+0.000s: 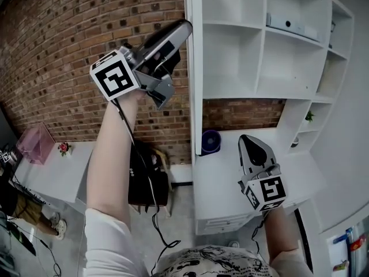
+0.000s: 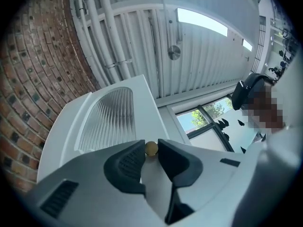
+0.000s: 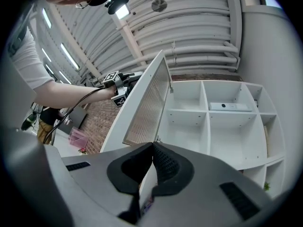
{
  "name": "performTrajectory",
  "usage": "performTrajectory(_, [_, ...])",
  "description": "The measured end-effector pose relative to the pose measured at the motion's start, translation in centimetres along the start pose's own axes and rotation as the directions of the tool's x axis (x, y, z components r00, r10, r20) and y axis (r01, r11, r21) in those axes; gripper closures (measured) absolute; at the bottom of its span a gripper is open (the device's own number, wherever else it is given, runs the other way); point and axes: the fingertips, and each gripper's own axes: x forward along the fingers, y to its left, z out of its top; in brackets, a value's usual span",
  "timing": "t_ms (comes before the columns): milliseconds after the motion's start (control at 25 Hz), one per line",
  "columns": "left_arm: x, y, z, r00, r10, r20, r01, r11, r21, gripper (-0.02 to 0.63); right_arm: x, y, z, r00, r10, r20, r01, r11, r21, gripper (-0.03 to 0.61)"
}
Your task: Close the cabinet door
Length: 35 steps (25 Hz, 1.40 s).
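Observation:
The white cabinet door (image 1: 196,68) stands open, edge-on to me in the head view. In the left gripper view it shows a ribbed glass panel (image 2: 109,117) and a small brass knob (image 2: 151,149). My left gripper (image 2: 151,145) is raised to the door's edge (image 1: 180,36), and its two pads touch the knob on either side. My right gripper (image 1: 245,138) hangs lower, in front of the shelves. Its jaws (image 3: 152,146) are shut with nothing between them, and it points up at the door (image 3: 147,108).
The white shelf unit (image 1: 259,39) has open compartments, one holding a flat white box (image 1: 291,23). A blue round object (image 1: 210,140) sits on the white counter (image 1: 219,183) below. A brick wall (image 1: 69,39) is to the left, with a pink box (image 1: 36,143) on a white desk (image 1: 52,178).

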Motion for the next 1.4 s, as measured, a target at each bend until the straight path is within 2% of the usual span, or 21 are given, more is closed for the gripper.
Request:
performTrajectory(280, [1.6,-0.2,-0.7,0.999,0.011,-0.033,-0.010,1.000,0.026,0.520,-0.3,-1.4,-0.4,1.000,-0.007,0.000,0.007,1.000,0.011,0.563])
performTrajectory(520, [3.7,-0.8,-2.1,0.998,0.045,-0.039,-0.041,0.995,0.093,0.520,-0.7,-3.9,-1.3,1.000,-0.004,-0.002,0.004,1.000,0.021,0.563])
performTrajectory(800, [9.5,-1.1,-6.6,0.994,0.091,-0.066,-0.082,0.989,0.122,0.520,-1.4,-11.2,-3.9,1.000,-0.006,0.005,0.006,0.998,0.067,0.565])
performTrajectory(1160, [10.7,-1.8,-6.6,0.993,0.111,-0.026,-0.106,0.982,0.157,0.518,-1.1,-12.9,-3.4,1.000,-0.015,0.010,0.014,0.999,0.038,0.563])
performTrajectory(1400, [15.6,-0.8,-10.2,0.981,0.185,-0.051,-0.173,0.968,0.182,0.518,-1.4,-17.8,-4.7,1.000,-0.013,0.014,0.012,1.000,0.012,0.563])
